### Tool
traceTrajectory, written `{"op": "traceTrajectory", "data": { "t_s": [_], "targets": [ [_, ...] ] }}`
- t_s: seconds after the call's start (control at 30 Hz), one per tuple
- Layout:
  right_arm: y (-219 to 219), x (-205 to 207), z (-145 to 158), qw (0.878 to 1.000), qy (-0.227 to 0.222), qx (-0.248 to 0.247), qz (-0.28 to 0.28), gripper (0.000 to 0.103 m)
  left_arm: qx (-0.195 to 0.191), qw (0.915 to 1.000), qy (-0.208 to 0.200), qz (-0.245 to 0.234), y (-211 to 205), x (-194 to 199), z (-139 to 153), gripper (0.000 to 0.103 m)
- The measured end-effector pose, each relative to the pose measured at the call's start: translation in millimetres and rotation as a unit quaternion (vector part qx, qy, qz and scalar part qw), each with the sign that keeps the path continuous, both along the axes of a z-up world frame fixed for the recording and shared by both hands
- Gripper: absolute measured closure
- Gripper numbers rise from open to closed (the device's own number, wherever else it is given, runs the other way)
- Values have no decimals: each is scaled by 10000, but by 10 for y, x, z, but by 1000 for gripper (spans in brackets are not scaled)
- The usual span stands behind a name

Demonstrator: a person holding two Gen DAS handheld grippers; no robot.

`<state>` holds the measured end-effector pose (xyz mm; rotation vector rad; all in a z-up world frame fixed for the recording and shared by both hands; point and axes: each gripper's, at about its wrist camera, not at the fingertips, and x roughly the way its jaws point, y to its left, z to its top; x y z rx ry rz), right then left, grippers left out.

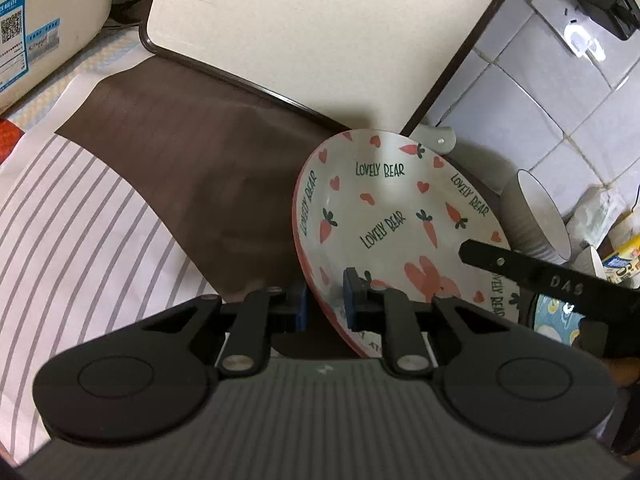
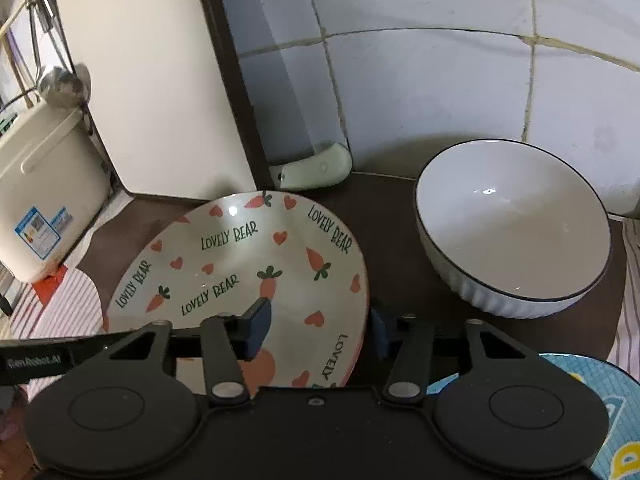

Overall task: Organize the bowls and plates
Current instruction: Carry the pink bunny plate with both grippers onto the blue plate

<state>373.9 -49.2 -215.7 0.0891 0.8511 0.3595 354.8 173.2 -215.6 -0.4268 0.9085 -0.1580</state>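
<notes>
A white "LOVELY BEAR" plate [image 1: 392,216] with pink hearts and carrots is held tilted above the dark brown mat [image 1: 208,168]. My left gripper [image 1: 325,304] straddles its left rim, one pad on each side. My right gripper [image 2: 318,330] straddles the right rim of the same plate [image 2: 240,272], one blue pad inside and one outside. A white ribbed bowl [image 2: 516,232] with a dark rim stands on the mat to the right; it also shows in the left wrist view [image 1: 540,220]. A blue patterned plate [image 2: 600,412] lies at lower right.
A cream board [image 1: 304,28] leans against the tiled wall [image 2: 440,80]. A white appliance box [image 2: 44,188] stands at the left. A striped cloth [image 1: 72,232] covers the table around the mat. A wall socket with a plug [image 1: 592,8] and small packages [image 1: 616,256] are at the right.
</notes>
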Motion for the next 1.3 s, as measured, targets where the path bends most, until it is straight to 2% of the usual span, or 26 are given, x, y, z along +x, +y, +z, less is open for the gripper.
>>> {"op": "traceTrajectory", "data": {
  "t_s": [0.07, 0.13, 0.2, 0.27, 0.37, 0.47, 0.77, 1.1, 1.2, 1.3],
  "targets": [
    [30, 2, -25, 9999, -44, -101, -2, 52, 51, 10000, -17, -4, -18, -1, -8, 87],
    [27, -7, -50, 9994, -130, -311, -100, 72, 162, 9999, -31, -27, -37, 3, -4, 87],
    [-46, -17, -38, 9996, -155, -198, -97, 78, 331, 9994, -33, -34, -85, 1, 7, 86],
    [-136, -46, -3, 9998, -165, 33, -102, 82, 296, 9996, -7, -14, -86, -6, 6, 86],
    [-135, -161, 80, 9993, -369, -99, -31, 83, 175, 9998, 68, -14, -75, -44, 30, 86],
    [-182, -265, 162, 9993, -372, 80, -4, 83, 431, 9991, -14, 13, -113, -133, 155, 86],
    [-331, -692, 542, 9976, -584, 323, -157, 83, 565, 9982, -187, -48, -218, -422, 622, 86],
    [-939, -1175, 995, 9936, -825, 514, -572, 83, 655, 9946, -504, -626, -740, -824, 1154, 86],
    [-1115, -1385, 1035, 9912, -855, 575, -827, 83, 686, 9926, -559, -831, -936, -898, 1237, 86],
    [-1304, -1589, 989, 9878, -745, 756, -1140, 83, 930, 9873, -694, -1089, -1163, -987, 1281, 86]
  ]
}}
